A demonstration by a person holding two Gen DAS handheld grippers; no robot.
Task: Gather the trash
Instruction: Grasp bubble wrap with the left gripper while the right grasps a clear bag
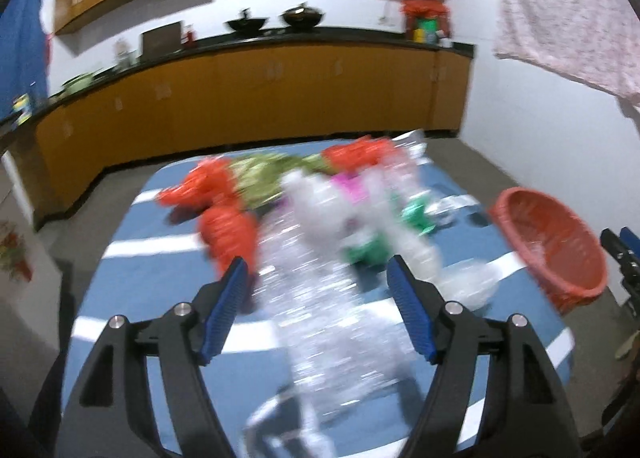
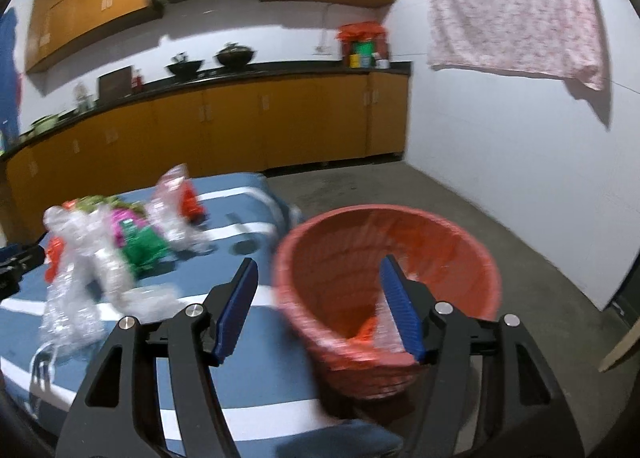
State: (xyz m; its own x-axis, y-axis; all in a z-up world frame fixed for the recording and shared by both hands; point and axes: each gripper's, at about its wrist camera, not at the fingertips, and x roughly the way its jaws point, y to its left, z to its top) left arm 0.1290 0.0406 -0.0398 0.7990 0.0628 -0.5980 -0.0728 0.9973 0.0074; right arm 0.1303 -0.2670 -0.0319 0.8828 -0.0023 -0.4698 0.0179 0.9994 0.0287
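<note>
- Holding my left gripper (image 1: 318,272) over the near part of the blue table with white stripes (image 1: 132,286), I have its two blue-padded fingers (image 1: 224,310) spread wide with nothing clamped between them.
- A long crinkled strip of clear, silvery plastic wrap (image 1: 320,298) lies on the table straight ahead of that gripper, showing in the gap between the fingers; motion blur keeps me from telling whether either pad touches it.
- Its long axis runs from near me away toward the far end of the table, where it meets the heap.
- The heap, left to right in the left wrist view: crumpled orange-red plastic wrappers (image 1: 216,198), a yellow-green crumpled bag (image 1: 260,174) behind them, a pink wrapper (image 1: 352,186), and green wrappers (image 1: 372,250) among clear plastic pieces.
- Bare table shows to the left of the heap as far as the left edge; the floor lies beyond.
- The round orange-red woven plastic basket (image 1: 560,254) sits off the table's right edge, tilted with its mouth toward me.
- My right gripper (image 2: 318,270) hangs by that right edge, fingers (image 2: 236,306) also spread wide and holding nothing; the left finger is seen over the table, the right one against the basket's open mouth.
- In the right wrist view the basket (image 2: 320,258) holds a little orange and clear plastic at its bottom, and grey concrete floor (image 2: 500,226) lies open to its right up to the white wall.
</note>
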